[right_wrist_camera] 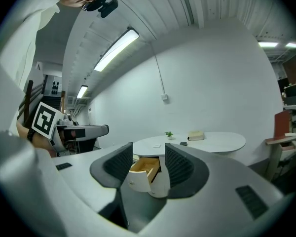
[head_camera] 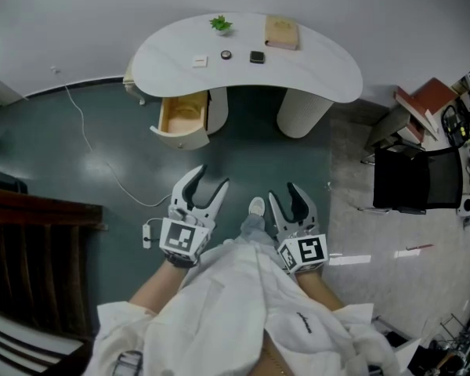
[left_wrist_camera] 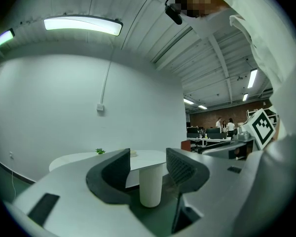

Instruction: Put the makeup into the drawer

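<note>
A white curved desk (head_camera: 321, 73) stands ahead, and its wooden drawer (head_camera: 182, 116) under the left end is pulled open. On the top lie a small white item (head_camera: 199, 61), a round black compact (head_camera: 226, 55) and a black square case (head_camera: 256, 56). Both grippers are held well short of the desk, above the floor. My left gripper (head_camera: 211, 176) is open and empty; between its jaws the left gripper view shows only a desk pedestal (left_wrist_camera: 150, 186). My right gripper (head_camera: 283, 191) is open and empty too, framing the open drawer (right_wrist_camera: 144, 168) in its own view.
A small plant (head_camera: 220, 24) and a beige box (head_camera: 282, 32) sit at the desk's back. A black chair (head_camera: 417, 180) stands at the right, dark wooden furniture (head_camera: 31, 233) at the left. A white cable (head_camera: 102, 159) with an adapter (head_camera: 147, 233) runs across the floor.
</note>
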Available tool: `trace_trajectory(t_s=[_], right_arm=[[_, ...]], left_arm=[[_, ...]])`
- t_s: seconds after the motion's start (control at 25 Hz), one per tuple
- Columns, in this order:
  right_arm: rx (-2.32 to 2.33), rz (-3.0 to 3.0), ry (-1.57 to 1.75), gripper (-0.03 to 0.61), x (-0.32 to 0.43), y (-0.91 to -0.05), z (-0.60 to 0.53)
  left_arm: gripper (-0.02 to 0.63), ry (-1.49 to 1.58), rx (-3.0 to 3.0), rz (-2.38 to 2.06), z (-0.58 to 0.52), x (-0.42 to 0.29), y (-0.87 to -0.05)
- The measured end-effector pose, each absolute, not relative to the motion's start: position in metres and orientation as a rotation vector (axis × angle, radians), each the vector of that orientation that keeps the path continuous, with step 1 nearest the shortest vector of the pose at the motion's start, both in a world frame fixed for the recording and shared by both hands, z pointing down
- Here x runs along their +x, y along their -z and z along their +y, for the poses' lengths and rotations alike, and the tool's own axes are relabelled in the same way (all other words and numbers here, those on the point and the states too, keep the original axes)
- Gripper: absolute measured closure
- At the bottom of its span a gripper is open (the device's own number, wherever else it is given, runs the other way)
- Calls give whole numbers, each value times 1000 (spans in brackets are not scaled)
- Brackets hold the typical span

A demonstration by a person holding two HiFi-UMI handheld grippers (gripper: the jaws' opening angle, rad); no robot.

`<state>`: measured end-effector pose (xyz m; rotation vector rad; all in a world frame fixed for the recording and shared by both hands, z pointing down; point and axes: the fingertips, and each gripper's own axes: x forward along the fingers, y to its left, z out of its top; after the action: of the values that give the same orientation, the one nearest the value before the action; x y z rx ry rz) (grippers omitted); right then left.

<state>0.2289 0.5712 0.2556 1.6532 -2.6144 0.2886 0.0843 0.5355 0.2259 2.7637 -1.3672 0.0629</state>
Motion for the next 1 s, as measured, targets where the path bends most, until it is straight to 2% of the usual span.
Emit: trace_trajectory(t_s=[1.0], right_arm=[[1483,-2706,-297,347,304,-250,389]], left_arm=[[374,-80,2662,-1523,359,153,-227]])
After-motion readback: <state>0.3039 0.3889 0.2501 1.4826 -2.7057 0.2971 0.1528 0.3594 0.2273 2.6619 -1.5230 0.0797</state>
